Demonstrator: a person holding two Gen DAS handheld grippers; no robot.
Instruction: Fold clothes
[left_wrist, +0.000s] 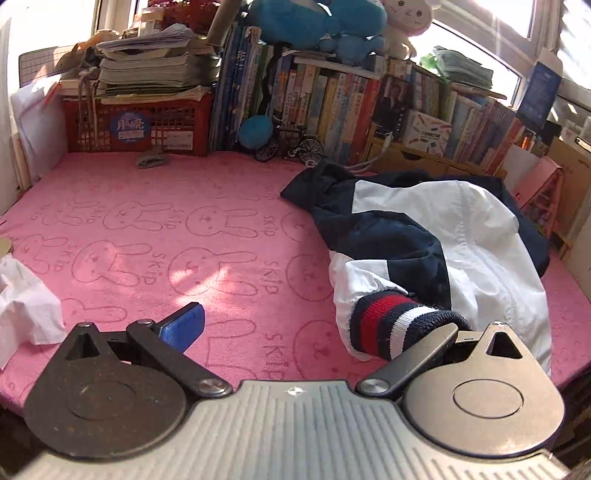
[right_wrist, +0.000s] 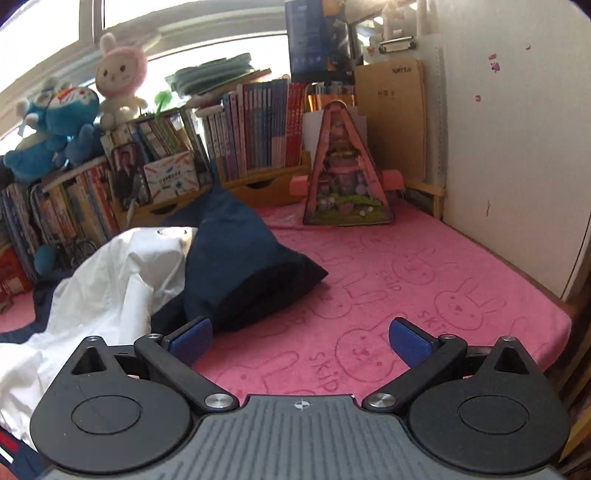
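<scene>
Low in the left wrist view the left claw (left_wrist: 314, 325) is spread wide, its right finger under or against the striped cuff (left_wrist: 391, 325) at lower right. The right claw (right_wrist: 299, 341) is spread wide too, pinching nothing, over the pink blanket (right_wrist: 424, 280). The jacket (left_wrist: 461, 236) lies crumpled at right of centre, white and navy, with a navy sleeve (right_wrist: 240, 266) poking up. It looks light, thin, limp and rather slick; the thick ribbed cuff and seams seem the surest holds. Books (left_wrist: 332, 96) line the back.
</scene>
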